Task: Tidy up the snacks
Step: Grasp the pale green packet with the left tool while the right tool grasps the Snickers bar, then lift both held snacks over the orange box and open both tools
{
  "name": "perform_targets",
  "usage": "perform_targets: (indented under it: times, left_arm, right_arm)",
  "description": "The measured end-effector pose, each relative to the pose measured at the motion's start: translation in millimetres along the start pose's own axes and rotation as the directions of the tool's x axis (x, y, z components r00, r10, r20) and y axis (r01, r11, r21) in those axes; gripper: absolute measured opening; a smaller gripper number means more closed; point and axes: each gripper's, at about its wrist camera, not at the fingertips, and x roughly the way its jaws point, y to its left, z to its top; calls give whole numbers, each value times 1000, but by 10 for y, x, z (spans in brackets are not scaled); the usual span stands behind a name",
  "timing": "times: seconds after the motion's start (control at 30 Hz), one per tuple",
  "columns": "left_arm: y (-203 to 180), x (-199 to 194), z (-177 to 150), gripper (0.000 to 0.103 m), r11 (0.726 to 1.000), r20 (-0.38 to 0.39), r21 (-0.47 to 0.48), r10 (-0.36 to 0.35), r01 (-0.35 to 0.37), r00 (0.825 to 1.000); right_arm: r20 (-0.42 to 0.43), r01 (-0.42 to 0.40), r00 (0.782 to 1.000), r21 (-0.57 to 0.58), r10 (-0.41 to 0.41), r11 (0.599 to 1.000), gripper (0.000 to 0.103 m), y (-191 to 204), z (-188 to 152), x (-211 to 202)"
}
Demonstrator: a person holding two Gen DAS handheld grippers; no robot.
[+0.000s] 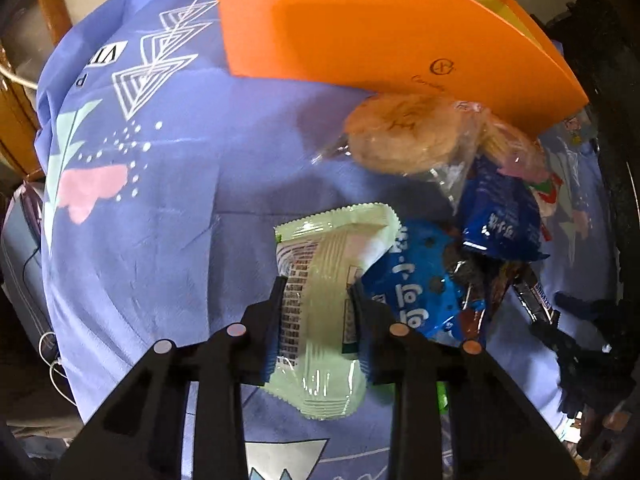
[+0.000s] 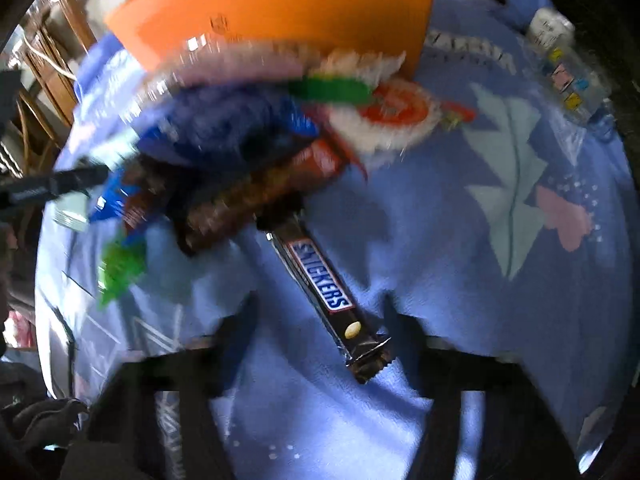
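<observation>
Left gripper: its two jaws press the pale green packet on both sides.
Right gripper: blurred, jaws apart around the Snickers bar, not touching.
Snack pile: on blue cloth, beside orange box.

From my end the whole surface is covered by a blue cloth printed with white triangles, pale leaf shapes and a pink blob – it's creased in places. Wooden furniture, looks like chair slats, sits out at about 10 o'clock in the right wrist view, and there's a brown wood edge at 11 o'clock in the left one. White cables dangle off the cloth's edge at 8 o'clock. Light's bright on the cloth – edges go dark.
</observation>
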Motion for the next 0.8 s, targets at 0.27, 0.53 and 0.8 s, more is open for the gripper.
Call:
perform_targets:
  times: [0.27,0.53,0.8]
  left_arm:
    - [-34,34,-70,29,1000,2,-14,17,-17,1000]
    - [-36,-532,-29,28,1000,108,6,-22,22,994]
    - [-220,-1184,379,28,997,242,46,-74,64,968]
  right_arm:
    - [-9,71,997,-6,-71,997,17,21,-25,7]
    - [93,-21,995,6,21,1000,17,38,-4,-541]
    - [264,-99,960,-6,98,995,17,58,458,-1178]
